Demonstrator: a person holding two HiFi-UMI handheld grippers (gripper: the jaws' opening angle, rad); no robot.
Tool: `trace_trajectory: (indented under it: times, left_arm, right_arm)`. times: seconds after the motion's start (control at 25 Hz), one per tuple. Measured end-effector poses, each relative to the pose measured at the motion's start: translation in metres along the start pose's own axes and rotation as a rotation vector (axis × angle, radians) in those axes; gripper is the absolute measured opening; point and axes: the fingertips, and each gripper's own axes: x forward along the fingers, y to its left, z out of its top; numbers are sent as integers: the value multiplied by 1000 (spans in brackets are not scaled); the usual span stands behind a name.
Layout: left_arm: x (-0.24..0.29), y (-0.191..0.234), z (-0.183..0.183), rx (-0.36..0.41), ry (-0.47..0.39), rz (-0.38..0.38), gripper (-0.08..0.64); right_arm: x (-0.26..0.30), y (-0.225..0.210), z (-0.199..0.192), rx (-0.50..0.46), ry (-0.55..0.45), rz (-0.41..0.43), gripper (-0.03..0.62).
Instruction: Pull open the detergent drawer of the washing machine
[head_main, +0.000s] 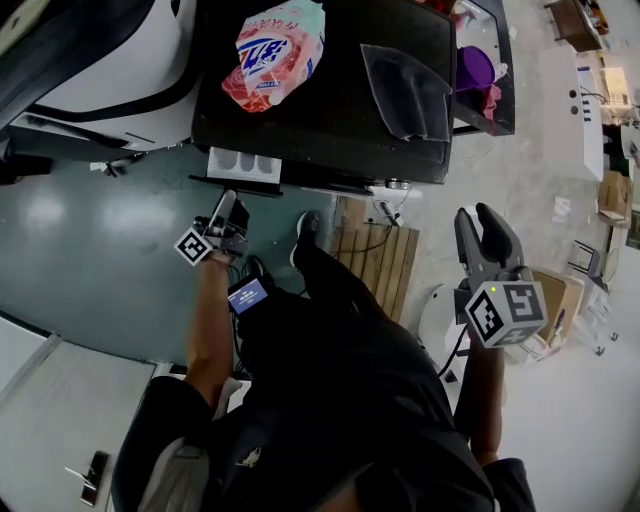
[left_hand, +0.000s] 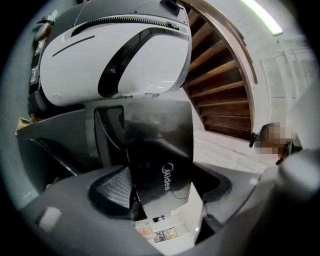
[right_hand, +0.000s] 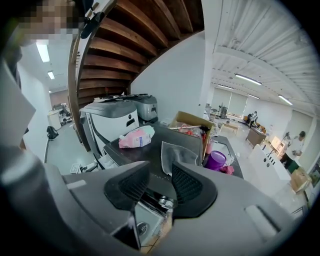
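The black washing machine (head_main: 330, 110) stands at the top of the head view. Its white detergent drawer (head_main: 243, 165) sticks out of the front at the left. My left gripper (head_main: 228, 205) is just below the drawer and points up at it. In the left gripper view the drawer's dark front panel (left_hand: 160, 150), with a logo on it, shows between the jaws of the left gripper (left_hand: 165, 187); they stand apart and the pads do not press on it. My right gripper (head_main: 482, 222) hangs off to the right with a narrow gap between its pads (right_hand: 187, 185) and nothing in it.
A pink and white detergent bag (head_main: 280, 50) and a grey cloth (head_main: 405, 90) lie on the washer's top. A purple container (head_main: 475, 68) sits to its right, and a wooden pallet (head_main: 375, 260) lies on the floor in front. A big white machine (head_main: 100, 60) stands left.
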Motion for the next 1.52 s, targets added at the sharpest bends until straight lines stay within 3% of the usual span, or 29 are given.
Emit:
trace_trajectory:
  times: [0.28, 0.72, 0.88, 1.12, 1.2, 1.4, 1.52]
  left_arm:
    - [-39, -17, -15, -44, 22, -18, 410]
    - [-51, -17, -18, -69, 16, -37, 411]
    - [-58, -18, -26, -49, 102, 7, 414]
    - [-79, -11, -38, 145, 362, 217, 417]
    - [-84, -21, -36, 210, 422, 223, 417]
    - [-95, -52, -9, 321, 435, 211, 417]
    - [-102, -76, 11, 431, 470, 217, 417]
  right_arm:
    - [-2, 26, 2, 1, -14, 22, 120]
    - [-33, 44, -2, 11, -30, -20, 120]
    - [-43, 53, 1, 15, -54, -19, 120]
    - [-48, 79, 4, 23, -97, 23, 120]
    - [-51, 89, 4, 24, -108, 40, 120]
    - [-59, 110, 12, 26, -155, 71, 120]
    - [-65, 121, 16, 35, -190, 91, 120]
